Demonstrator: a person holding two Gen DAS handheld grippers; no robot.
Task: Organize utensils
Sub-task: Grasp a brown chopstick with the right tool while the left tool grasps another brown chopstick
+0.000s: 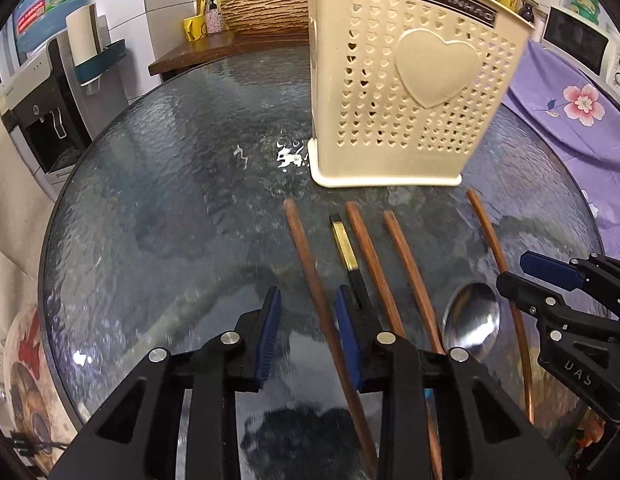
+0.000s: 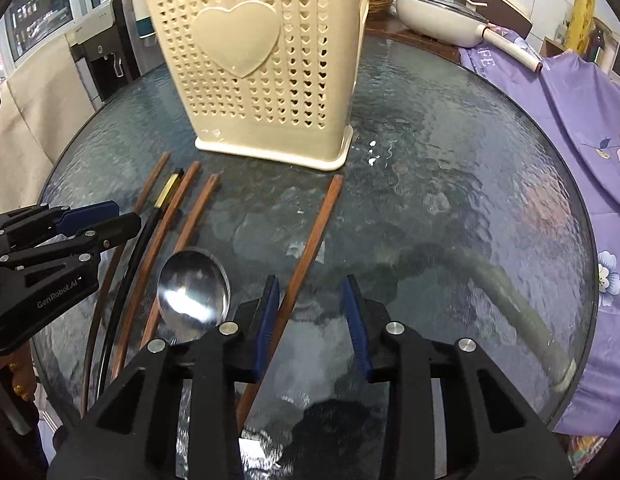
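A cream utensil holder (image 1: 410, 92) (image 2: 262, 72) with heart-shaped holes stands upright on the round glass table (image 1: 170, 220). In front of it lie several wooden chopsticks, a black-and-gold chopstick (image 1: 344, 244) and a metal spoon (image 1: 472, 320) (image 2: 194, 284). My left gripper (image 1: 308, 292) is open, and the leftmost wooden chopstick (image 1: 306, 256) lies between its blue pads, nearer the right one. My right gripper (image 2: 311, 282) is also open. It straddles the rightmost wooden chopstick (image 2: 318, 224), which runs close to its left pad. Each gripper shows at the edge of the other's view.
A purple flowered cloth (image 2: 570, 128) covers the furniture right of the table. Behind the table are a wicker basket (image 1: 266, 12), a water dispenser (image 1: 42, 120), a microwave (image 1: 582, 40) and a white pan (image 2: 442, 12). The glass left of the chopsticks is bare.
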